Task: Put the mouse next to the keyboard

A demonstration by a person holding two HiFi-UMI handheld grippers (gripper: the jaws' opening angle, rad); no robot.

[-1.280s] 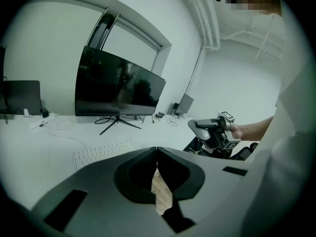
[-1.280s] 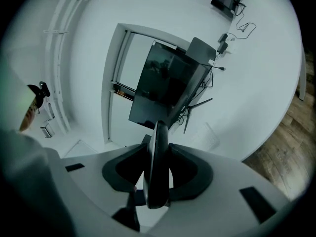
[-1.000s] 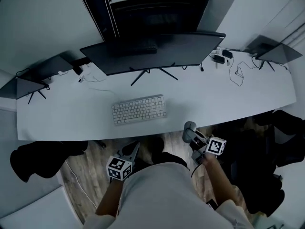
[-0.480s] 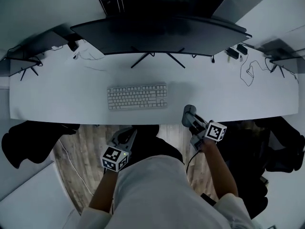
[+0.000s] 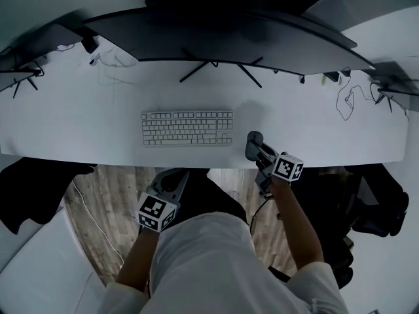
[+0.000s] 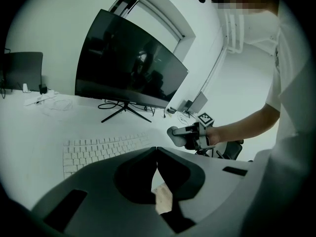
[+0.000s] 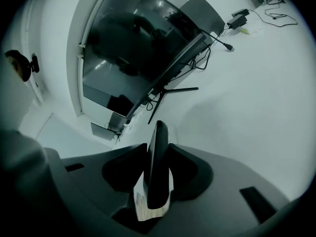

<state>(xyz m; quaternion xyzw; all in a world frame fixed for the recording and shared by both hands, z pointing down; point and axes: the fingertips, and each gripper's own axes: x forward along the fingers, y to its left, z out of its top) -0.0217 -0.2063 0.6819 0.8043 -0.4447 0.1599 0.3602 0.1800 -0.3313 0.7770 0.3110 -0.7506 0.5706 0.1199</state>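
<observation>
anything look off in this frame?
Nothing spilled or damaged. The one oddity is the mouse: it isn't lying flat on the desk but is clamped edge-on in the right gripper, right of the keyboard. The left gripper is shut and empty.

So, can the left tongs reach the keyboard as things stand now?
Probably yes. The left tongs, shut and empty, hang just off the near edge of the desk, and nothing lies between them and the keyboard.

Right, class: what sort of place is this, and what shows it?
Probably an office workstation: a long white desk carries a wide curved monitor, with a white keyboard in front of it.
</observation>
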